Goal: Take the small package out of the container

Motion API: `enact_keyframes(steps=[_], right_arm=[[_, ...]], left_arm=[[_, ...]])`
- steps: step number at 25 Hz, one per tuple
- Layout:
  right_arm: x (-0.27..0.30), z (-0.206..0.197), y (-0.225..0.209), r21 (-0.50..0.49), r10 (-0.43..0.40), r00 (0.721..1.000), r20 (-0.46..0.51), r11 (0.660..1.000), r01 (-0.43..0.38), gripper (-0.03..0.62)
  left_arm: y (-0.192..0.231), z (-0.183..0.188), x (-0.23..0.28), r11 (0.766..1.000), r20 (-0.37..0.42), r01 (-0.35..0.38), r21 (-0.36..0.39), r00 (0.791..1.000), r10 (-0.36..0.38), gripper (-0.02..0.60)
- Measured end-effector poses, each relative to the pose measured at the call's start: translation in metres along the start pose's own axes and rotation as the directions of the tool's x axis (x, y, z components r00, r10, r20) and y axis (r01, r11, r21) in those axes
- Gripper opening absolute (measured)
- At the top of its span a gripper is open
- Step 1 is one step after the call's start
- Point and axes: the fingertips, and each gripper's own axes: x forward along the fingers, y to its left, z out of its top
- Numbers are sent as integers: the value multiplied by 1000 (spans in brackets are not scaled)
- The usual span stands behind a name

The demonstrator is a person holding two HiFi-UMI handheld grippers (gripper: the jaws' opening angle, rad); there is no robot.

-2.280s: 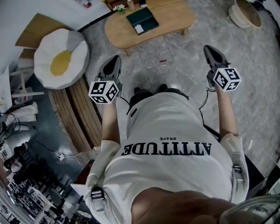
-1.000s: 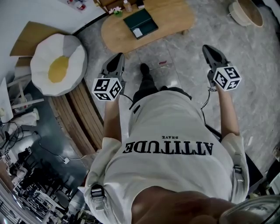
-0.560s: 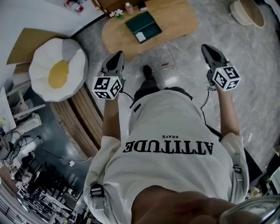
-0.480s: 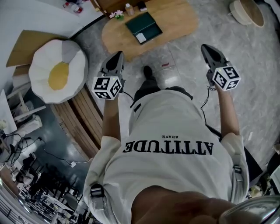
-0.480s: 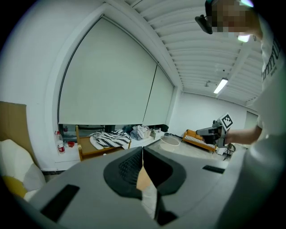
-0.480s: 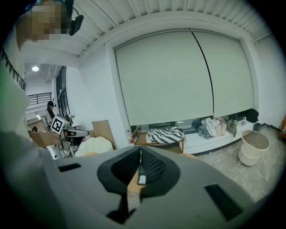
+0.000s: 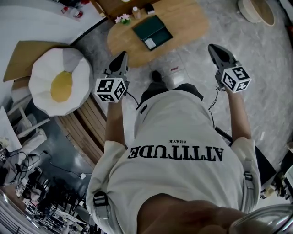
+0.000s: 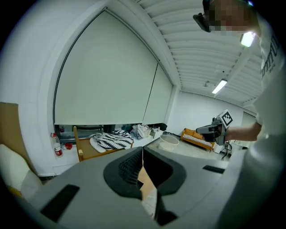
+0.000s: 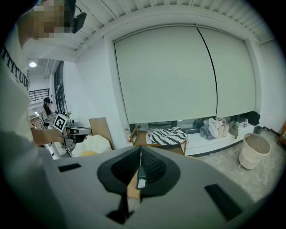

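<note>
You hold both claws out at chest height over the floor, well apart, and neither touches anything. The left claw (image 7: pixel 122 56) has its jaws pressed together; the left gripper view (image 8: pixel 142 154) confirms they meet along one seam with nothing clamped between them. The right claw (image 7: pixel 213 48) is likewise closed, and in the right gripper view (image 9: pixel 140 154) the jaws meet with nothing held. One shoe (image 7: pixel 156 76) shows on the grey floor between the two claws.

Beyond your foot stands a low oval wooden tabletop (image 7: pixel 183 23). On it lies the dark green container (image 7: pixel 153 28). The small package (image 7: pixel 149 44), a white rectangle, sits at the container's near corner, well apart from both claws. A small bunch of flowers (image 7: pixel 122 18) stands at the tabletop's far left edge.

To the left of the tabletop, a fried-egg-shaped cushion (image 7: pixel 57 82) rests against wooden slats. A pale basket (image 7: pixel 256 9) stands on the floor at the far right.
</note>
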Motion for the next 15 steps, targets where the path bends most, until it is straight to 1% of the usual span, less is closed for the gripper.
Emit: enact_keyframes(steps=[7, 11, 15], right_arm=[[30, 8, 8, -13, 20, 999, -30, 1000, -20, 21], [42, 10, 6, -14, 32, 999, -40, 999, -33, 21], [53, 13, 0, -27, 58, 997, -53, 998, -59, 21]], left_arm=[[27, 1, 9, 1000, -6, 1, -19, 1000, -1, 23], [32, -1, 15, 1000, -8, -2, -30, 1000, 2, 23], [34, -1, 20, 999, -7, -20, -43, 1000, 20, 23]])
